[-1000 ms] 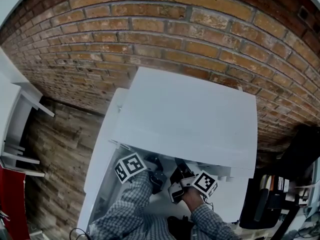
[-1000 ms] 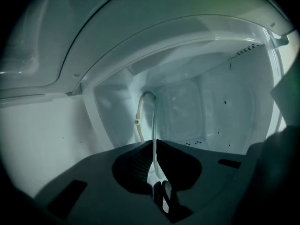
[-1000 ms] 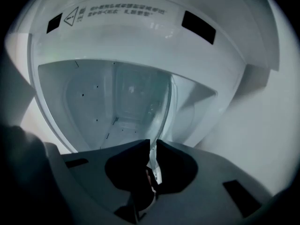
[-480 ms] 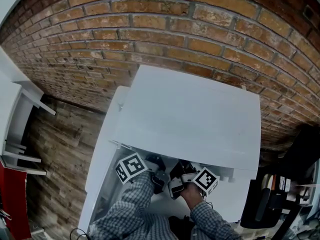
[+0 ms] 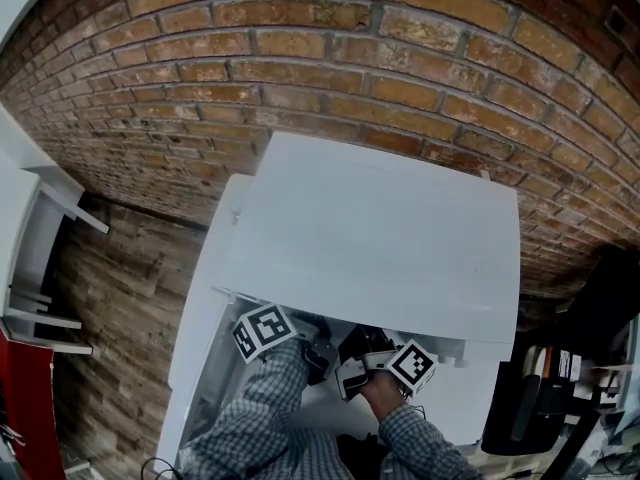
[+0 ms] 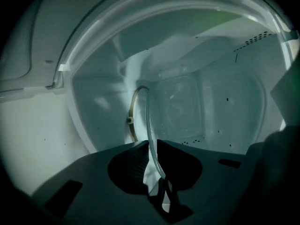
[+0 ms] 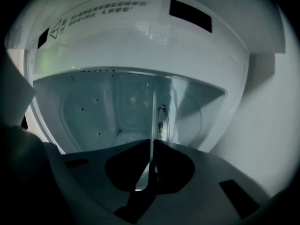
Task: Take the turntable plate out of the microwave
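We are looking down on a white microwave [image 5: 380,238] that stands on a white counter [image 5: 205,318] against a brick wall [image 5: 300,78]. Both our arms, in checked sleeves [image 5: 260,418], reach into its open front from below, with the marker cubes of the two grippers side by side just under the front edge of the top.

The left gripper [image 6: 151,146] is pinching the glass plate [image 6: 148,121]. The rim of the plate runs edge-on between its two dark jaws, which press on it from either side. Through the clear glass we see the pale inside walls of the microwave and a tan ring [image 6: 133,118] with a small wheel on it, just behind the plate.

The right gripper [image 7: 151,144] has the same plate in its mouth. The thin rim stands as a straight line between the jaws, which are closing and sit tight against the glass on both sides. Beyond it we see the inner walls, dotted with dark specks, and the small wheel of the ring again. Above the opening runs the white front frame with a printed warning label [image 7: 101,14].

The plate is inside the microwave, gripped at its near rim by both grippers, which sit close together.
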A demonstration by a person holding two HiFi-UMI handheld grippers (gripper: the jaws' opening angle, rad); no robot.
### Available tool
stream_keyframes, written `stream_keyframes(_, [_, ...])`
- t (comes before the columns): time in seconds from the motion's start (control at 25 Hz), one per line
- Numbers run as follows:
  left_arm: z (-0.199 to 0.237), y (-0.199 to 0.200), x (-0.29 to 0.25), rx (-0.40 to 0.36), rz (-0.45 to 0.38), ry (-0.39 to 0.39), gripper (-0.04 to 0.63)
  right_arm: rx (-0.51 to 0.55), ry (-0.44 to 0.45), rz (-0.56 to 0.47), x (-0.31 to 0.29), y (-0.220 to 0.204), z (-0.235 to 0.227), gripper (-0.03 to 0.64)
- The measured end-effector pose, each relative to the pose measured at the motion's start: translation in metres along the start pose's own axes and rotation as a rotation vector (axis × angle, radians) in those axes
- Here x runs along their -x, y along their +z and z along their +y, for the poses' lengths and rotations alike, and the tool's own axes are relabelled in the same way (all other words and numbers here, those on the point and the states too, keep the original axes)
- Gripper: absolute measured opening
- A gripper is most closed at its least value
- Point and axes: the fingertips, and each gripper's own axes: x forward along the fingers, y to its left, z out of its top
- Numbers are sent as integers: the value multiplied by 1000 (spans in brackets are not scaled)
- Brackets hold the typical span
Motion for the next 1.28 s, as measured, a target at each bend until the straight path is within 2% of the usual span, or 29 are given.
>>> stream_keyframes(0.24, [-3, 8, -9, 17, -43, -11, 34, -10, 8, 20, -3, -3, 1, 32])
stream_keyframes(0.44, [-2, 16, -13, 110, -116, -34, 34, -14, 22, 42, -5, -9, 5, 31])
stream_keyframes(0.6, [-7, 20, -8, 145, -153, -130, 37, 0, 38, 61, -5, -12, 9, 31])
stream_keyframes(0.92, [-32, 22, -4, 158, -148, -317, 38, 37, 79, 91, -1, -13, 20, 32])
stream_keyframes(1.08, [-32, 19, 3, 141, -139, -335, 41, 39, 85, 114, 9, -16, 22, 32])
stream_keyframes(1.24, [-40, 13, 11, 170, -127, -378, 49, 27, 72, 87, 27, -10, 16, 34])
stream_keyframes(1.28, [-39, 12, 13, 177, -126, -380, 52, 23, 69, 77, 32, -7, 13, 56])
